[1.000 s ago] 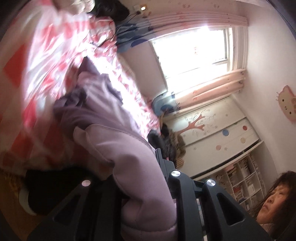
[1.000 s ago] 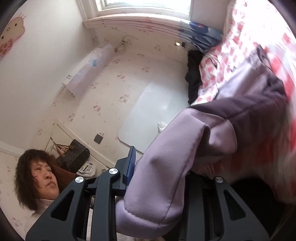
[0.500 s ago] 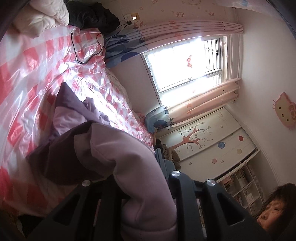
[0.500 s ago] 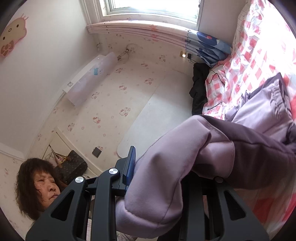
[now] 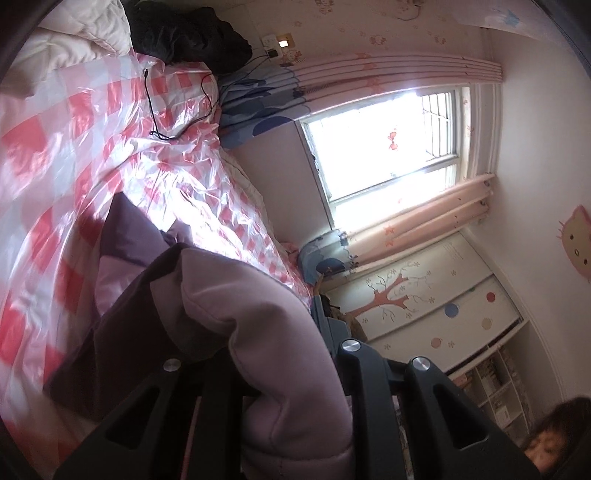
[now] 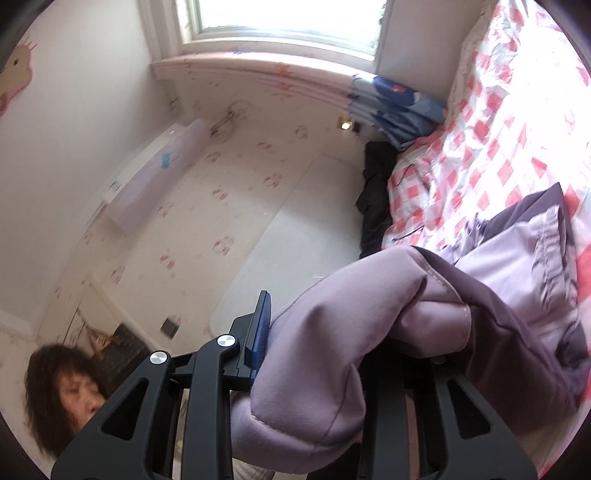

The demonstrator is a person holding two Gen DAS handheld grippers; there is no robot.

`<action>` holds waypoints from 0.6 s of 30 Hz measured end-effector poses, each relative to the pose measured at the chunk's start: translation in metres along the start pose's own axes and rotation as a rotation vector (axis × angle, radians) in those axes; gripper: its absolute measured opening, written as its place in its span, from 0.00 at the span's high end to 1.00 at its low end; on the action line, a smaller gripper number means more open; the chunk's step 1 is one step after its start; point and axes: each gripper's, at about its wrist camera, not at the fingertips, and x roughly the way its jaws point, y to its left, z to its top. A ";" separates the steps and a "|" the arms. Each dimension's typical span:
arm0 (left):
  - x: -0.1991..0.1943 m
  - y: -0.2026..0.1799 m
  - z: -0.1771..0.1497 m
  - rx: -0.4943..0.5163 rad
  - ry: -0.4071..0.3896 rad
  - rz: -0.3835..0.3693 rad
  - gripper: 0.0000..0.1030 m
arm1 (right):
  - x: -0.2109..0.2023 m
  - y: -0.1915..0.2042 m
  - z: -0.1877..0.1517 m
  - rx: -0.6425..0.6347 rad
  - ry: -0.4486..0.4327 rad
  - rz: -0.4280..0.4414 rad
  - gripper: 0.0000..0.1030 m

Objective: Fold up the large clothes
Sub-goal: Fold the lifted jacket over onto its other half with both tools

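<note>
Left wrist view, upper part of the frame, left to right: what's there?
White quilt → black clothes → wall socket → window → cat sticker.

The padded garment is pale lilac with dark purple panels. The bed cover is pink-and-white checked, the curtains pink with stars. The gripper fingers are black with blue pads.

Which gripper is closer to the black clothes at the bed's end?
Probably left. From the left gripper, gripping the purple coat, the black clothes look large across the bed; from the right gripper, gripping it too, smaller and farther.
</note>
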 end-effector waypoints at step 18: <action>0.141 0.121 0.081 -0.151 -0.037 0.282 0.84 | 0.084 -0.201 0.084 0.252 -0.072 -0.382 0.73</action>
